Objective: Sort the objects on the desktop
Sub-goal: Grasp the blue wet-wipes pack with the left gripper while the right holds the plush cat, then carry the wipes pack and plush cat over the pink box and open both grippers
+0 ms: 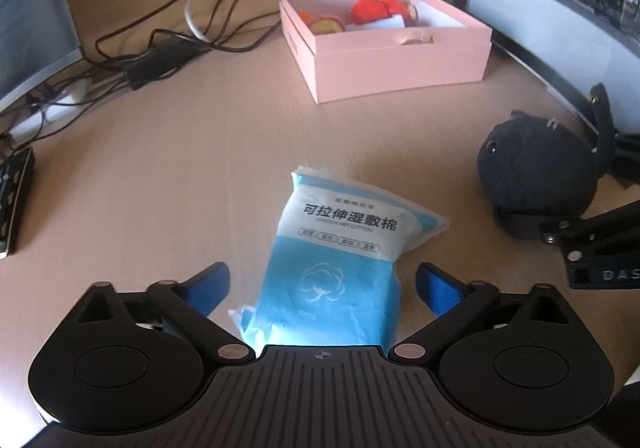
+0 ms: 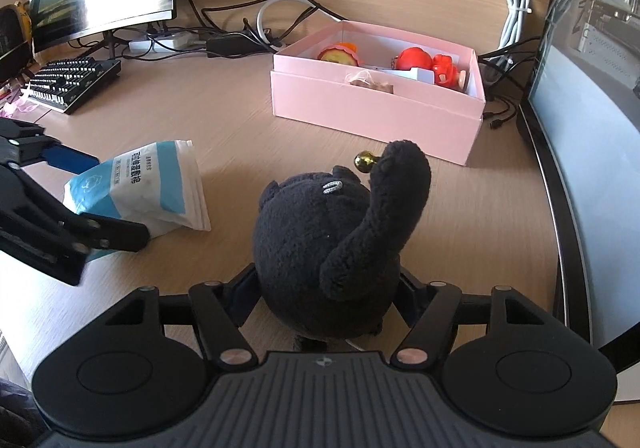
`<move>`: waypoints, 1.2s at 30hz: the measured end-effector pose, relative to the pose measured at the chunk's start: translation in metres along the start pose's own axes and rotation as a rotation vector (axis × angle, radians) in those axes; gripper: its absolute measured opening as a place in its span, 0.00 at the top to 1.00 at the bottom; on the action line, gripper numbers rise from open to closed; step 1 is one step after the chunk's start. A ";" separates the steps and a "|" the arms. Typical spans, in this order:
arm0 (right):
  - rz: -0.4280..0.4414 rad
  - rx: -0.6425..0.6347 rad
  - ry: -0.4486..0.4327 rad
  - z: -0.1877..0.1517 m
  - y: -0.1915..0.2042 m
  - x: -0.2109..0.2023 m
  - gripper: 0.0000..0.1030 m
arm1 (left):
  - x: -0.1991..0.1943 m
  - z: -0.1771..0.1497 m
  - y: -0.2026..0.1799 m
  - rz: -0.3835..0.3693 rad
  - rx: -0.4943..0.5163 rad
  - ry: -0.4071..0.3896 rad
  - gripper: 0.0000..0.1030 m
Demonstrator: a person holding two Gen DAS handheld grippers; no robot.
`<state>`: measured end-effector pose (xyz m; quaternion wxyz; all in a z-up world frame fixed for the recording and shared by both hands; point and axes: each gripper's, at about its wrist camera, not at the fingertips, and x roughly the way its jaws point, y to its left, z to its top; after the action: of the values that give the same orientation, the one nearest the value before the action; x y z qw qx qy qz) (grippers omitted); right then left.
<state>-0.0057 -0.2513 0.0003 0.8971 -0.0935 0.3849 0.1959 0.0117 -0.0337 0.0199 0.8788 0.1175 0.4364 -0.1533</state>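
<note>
My left gripper (image 1: 322, 284) gapes wide around the blue-and-white cotton-pad packet (image 1: 340, 248) lying near me on the desk (image 1: 200, 152), pads apart from it. My right gripper (image 2: 320, 296) clamps the black plush toy (image 2: 332, 240); the pink box (image 1: 384, 44) sits farther off.

We held the left gripper (image 1: 322, 284) low and level, its blue-padded fingers (image 1: 208, 288) spread wide apart. Our right gripper (image 2: 320, 288) sat beside it, its black fingers drawn in close, with their tips hidden from view.

I see bare desk (image 1: 200, 152) between the cotton pack (image 1: 336, 248) and pink box (image 1: 392, 60); cables (image 1: 168, 40) crowd the back edge, a monitor (image 2: 592, 152) walls the right edge.
</note>
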 end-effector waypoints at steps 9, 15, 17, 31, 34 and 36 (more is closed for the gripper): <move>-0.021 0.002 -0.029 0.006 -0.001 -0.003 0.19 | -0.011 -0.003 -0.013 -0.030 0.052 -0.002 0.43; 0.026 0.026 -0.007 0.020 -0.010 -0.011 0.38 | -0.034 0.008 -0.012 -0.043 0.074 -0.046 0.43; 0.031 0.040 -0.060 0.032 -0.014 -0.029 0.38 | -0.043 0.025 -0.007 -0.030 0.063 -0.098 0.43; -0.121 0.105 -0.536 0.120 -0.031 -0.145 0.37 | -0.022 0.172 0.006 -0.035 0.260 -0.391 0.43; -0.164 0.113 -0.513 0.124 -0.032 -0.133 0.37 | 0.005 0.195 -0.002 -0.084 0.359 -0.415 0.41; -0.187 0.120 -0.498 0.129 -0.034 -0.126 0.37 | 0.025 0.201 -0.009 -0.118 0.433 -0.406 0.31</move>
<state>0.0139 -0.2759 0.1809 0.9822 -0.0242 0.1530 0.1058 0.1695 -0.1143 0.1185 0.8921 0.2436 0.2147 -0.3140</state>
